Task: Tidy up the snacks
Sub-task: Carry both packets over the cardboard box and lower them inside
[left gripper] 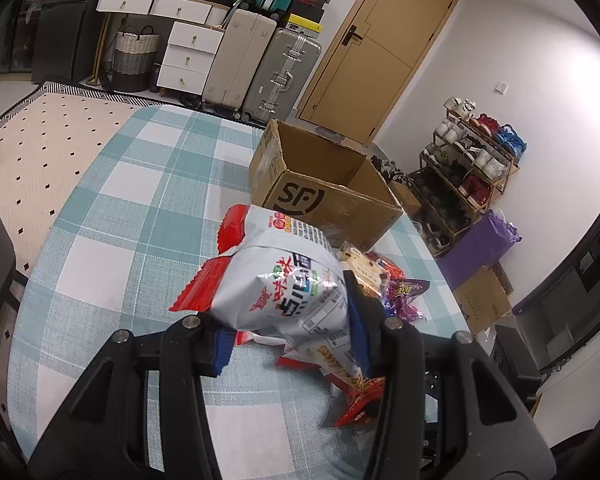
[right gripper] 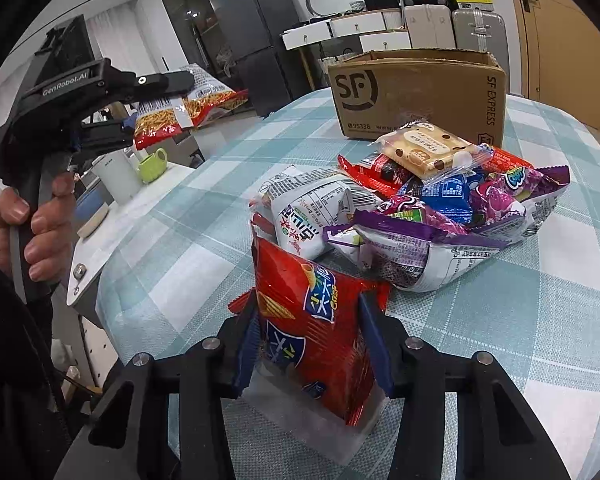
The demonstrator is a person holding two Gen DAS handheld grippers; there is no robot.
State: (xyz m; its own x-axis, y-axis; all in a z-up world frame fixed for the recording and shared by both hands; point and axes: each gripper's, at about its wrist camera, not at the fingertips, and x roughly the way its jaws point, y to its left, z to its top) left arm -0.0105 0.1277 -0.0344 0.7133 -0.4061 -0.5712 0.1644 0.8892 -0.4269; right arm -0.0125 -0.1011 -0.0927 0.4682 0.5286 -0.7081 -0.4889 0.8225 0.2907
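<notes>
A: Our right gripper [right gripper: 314,344] pinches a red bag [right gripper: 312,320] between both blue pads, at the table's [right gripper: 172,248] near edge.

B: Our left gripper [left gripper: 286,336] is clenched on a white bag [left gripper: 288,276], held above the cloth.

A: Beyond lies the snack pile [right gripper: 440,200].

B: Farthest stands the open box [right gripper: 420,92], right of centre.

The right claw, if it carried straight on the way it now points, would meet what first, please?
Probably the snack pile just beyond its red packet, likely the white packet first; depth is uncertain.
</notes>
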